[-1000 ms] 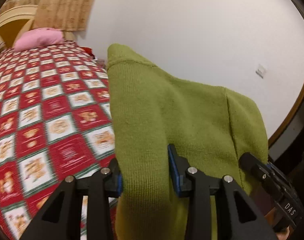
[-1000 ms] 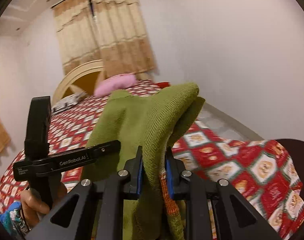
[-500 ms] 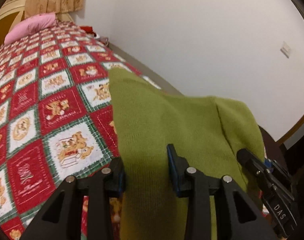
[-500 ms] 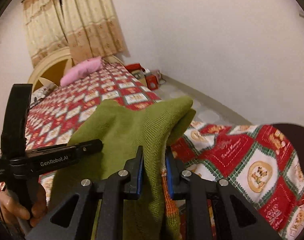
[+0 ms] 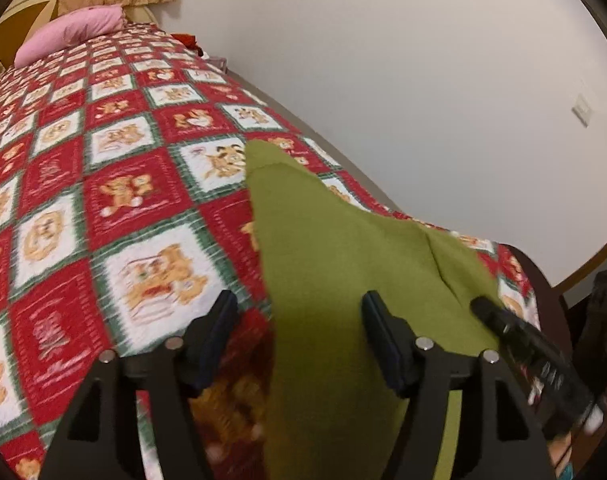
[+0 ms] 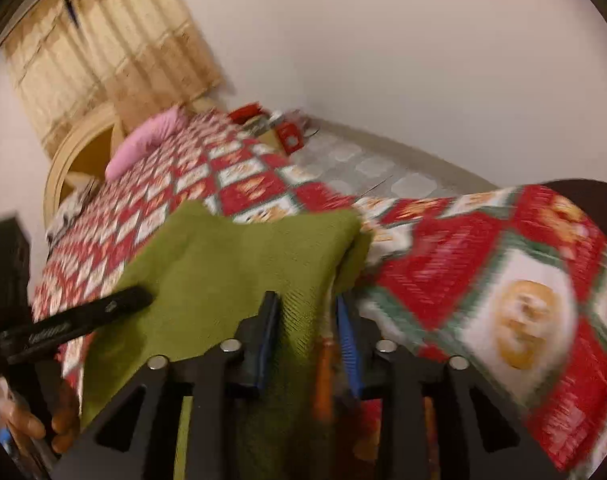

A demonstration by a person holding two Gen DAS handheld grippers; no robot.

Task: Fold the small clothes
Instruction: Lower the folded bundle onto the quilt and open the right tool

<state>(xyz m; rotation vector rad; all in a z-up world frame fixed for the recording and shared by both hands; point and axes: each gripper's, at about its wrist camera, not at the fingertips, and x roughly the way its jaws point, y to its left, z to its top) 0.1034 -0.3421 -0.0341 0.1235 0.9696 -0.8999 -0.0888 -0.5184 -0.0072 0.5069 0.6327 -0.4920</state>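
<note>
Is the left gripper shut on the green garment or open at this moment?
Open: the left gripper has its fingers spread wide, and the green garment touches only the right finger, with a gap beside the other.

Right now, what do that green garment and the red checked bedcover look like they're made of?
The green knitted garment looks like soft matte wool or acrylic: fine ribbed stitches show near the right tool. The red, white and green checked bedcover seems a woven or printed fabric, perhaps cotton; motion blur leaves the weave unclear.

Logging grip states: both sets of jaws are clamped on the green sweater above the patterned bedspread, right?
Not quite. Only the right gripper is clamped on the green sweater. The left wrist view shows the left gripper with jaws spread wide, a visible gap beside the cloth. The patterned bedspread is indeed below.
</note>
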